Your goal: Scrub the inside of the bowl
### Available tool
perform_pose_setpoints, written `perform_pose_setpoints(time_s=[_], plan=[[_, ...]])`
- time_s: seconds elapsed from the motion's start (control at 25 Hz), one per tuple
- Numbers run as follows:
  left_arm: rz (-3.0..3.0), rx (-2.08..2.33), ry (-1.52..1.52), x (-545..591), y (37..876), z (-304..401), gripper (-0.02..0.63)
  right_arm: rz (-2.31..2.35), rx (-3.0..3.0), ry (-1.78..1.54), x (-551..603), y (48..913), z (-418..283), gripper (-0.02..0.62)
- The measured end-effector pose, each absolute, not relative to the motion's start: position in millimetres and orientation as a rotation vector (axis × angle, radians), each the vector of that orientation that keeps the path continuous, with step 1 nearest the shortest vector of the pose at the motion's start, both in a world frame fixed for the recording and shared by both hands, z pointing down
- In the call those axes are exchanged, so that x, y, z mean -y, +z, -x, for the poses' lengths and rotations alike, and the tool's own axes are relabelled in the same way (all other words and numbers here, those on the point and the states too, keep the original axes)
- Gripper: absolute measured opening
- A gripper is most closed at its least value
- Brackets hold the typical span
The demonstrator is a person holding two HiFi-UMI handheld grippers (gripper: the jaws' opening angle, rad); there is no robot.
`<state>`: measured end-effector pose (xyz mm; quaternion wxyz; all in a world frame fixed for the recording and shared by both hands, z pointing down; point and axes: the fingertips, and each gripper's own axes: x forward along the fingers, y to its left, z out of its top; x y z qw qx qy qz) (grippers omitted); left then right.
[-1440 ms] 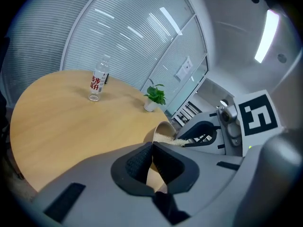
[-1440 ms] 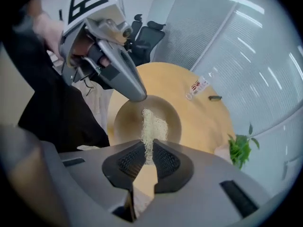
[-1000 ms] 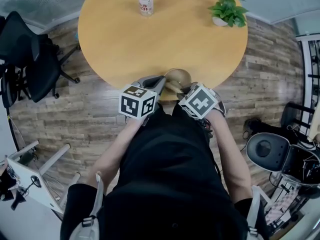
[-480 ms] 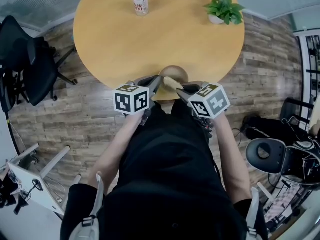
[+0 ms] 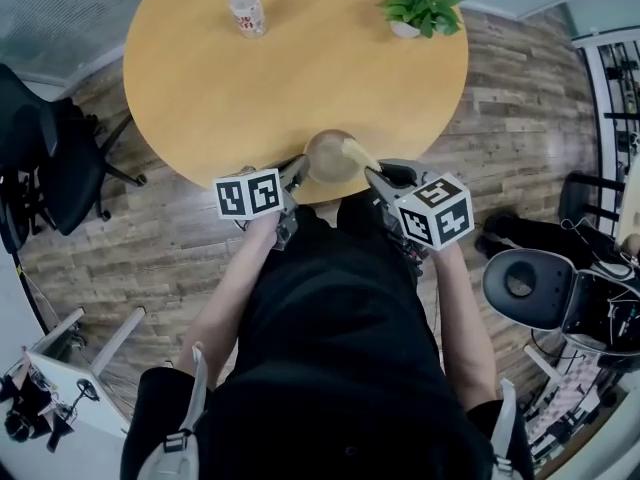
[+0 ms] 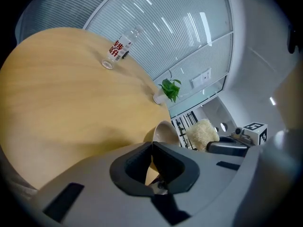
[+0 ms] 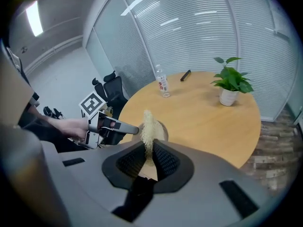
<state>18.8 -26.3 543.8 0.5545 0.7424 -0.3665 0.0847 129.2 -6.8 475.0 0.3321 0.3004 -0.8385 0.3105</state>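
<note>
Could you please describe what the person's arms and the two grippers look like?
The left gripper and the right gripper both have grey moulded bodies with black ribbed pads. Each carries a white cube printed with black square markers. The person wears a black top with the forearms bare, and light grey shoulder straps.

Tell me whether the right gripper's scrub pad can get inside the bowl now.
Probably yes. The left gripper grips the bowl by its rim at one side, leaving the opening bare, and the right gripper holds the scrub pad right at the opposite rim.
</note>
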Motion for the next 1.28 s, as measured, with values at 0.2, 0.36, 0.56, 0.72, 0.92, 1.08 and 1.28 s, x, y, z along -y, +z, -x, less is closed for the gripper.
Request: perform_pose_setpoints(time_s=[0.2,0.36,0.56,0.72,0.92,1.08,1.28], plan=[[-1.687,0.865,0.227,27.6,565.7,-26.7,0.018,-0.866,2.161,0.851,5.1,477.2,-155.7,0.044],[-1.652,0.886,0.242,29.2,579.1,-25.0,0.018,-0.888,2.146,0.872,4.3,480.2,-167.4,0.044],[-1.644,0.917,0.261,31.9,583.9,-19.4,0.021,-0.905,2.141,0.875,9.1,480.8,-171.9,0.044],[-1.648,0.931,0.273,33.1,584.7,-14.9,0.021,-0.889,2.139,0.867,10.4,482.6,-168.8,0.044],[-1.673,0.939,0.283,33.0,583.7,-10.5,0.021,-0.866,2.136,0.86,8.0,484.8,-164.1,0.044],[-1.679,0.934,0.286,32.2,585.6,-9.5,0.023,-0.853,2.135,0.86,7.7,486.2,-161.3,0.044],[-1.691,0.917,0.284,29.4,587.3,-9.8,0.043,-0.845,2.126,0.855,5.6,486.8,-159.3,0.044]])
